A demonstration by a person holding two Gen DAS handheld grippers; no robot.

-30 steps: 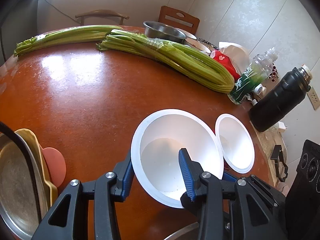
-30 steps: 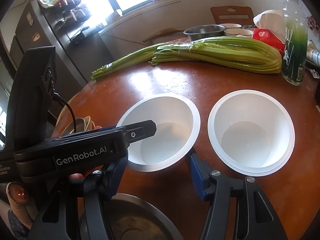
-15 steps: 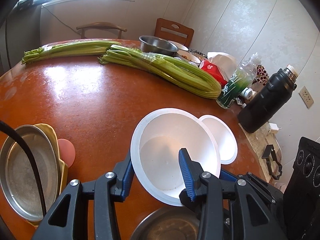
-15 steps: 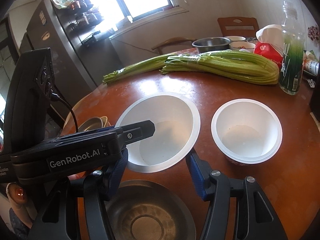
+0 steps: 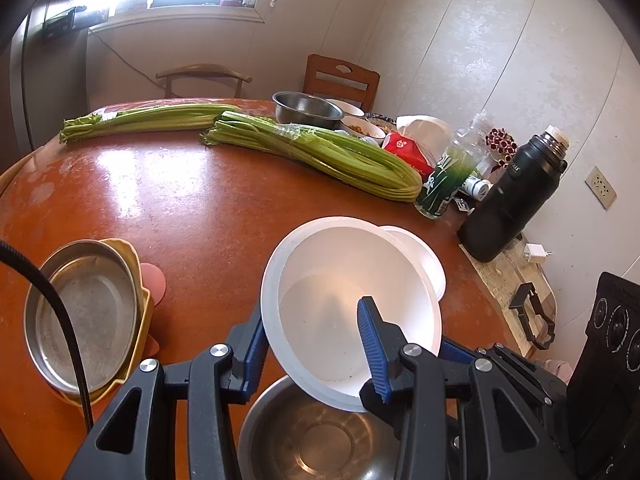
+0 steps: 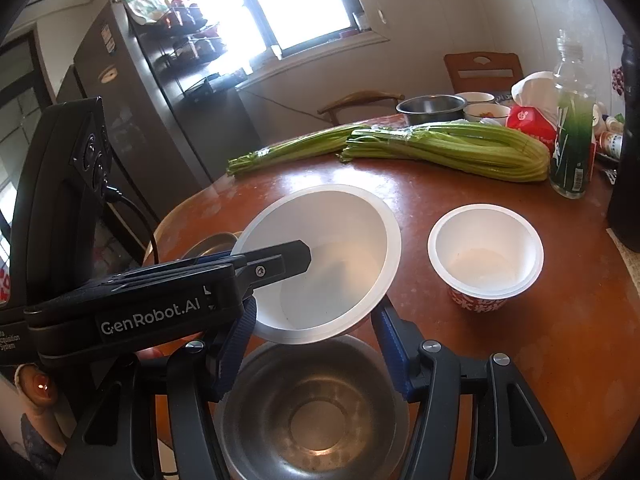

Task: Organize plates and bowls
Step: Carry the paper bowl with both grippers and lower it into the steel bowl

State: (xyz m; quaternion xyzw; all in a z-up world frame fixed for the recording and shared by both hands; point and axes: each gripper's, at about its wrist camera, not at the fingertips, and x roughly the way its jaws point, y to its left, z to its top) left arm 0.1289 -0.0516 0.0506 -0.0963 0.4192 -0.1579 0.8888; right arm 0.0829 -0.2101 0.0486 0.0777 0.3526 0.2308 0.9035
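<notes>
A large white bowl (image 5: 340, 280) hangs tilted above the red-brown table (image 5: 180, 208). My left gripper (image 5: 312, 312) is shut on its near wall, one blue pad inside and the other outside. In the right wrist view the same white bowl (image 6: 336, 248) sits between the fingers of my right gripper (image 6: 312, 320), which is shut on its sides below the rim; the tips are hidden. A steel bowl (image 6: 316, 412) stands on the table right under it. A smaller white bowl (image 6: 486, 252) with red print stands to the right.
A steel plate (image 5: 84, 312) lies in a yellow dish at the left, with a pink piece (image 5: 154, 280) beside it. Two celery bunches (image 5: 320, 152), another steel bowl (image 5: 308, 108), a green bottle (image 5: 444, 176) and a black flask (image 5: 512, 196) line the far and right sides.
Both grippers have risen and drawn back with the large white bowl, lifting it off the table. The steel bowl has come into view beneath it. The smaller white bowl stayed put.
</notes>
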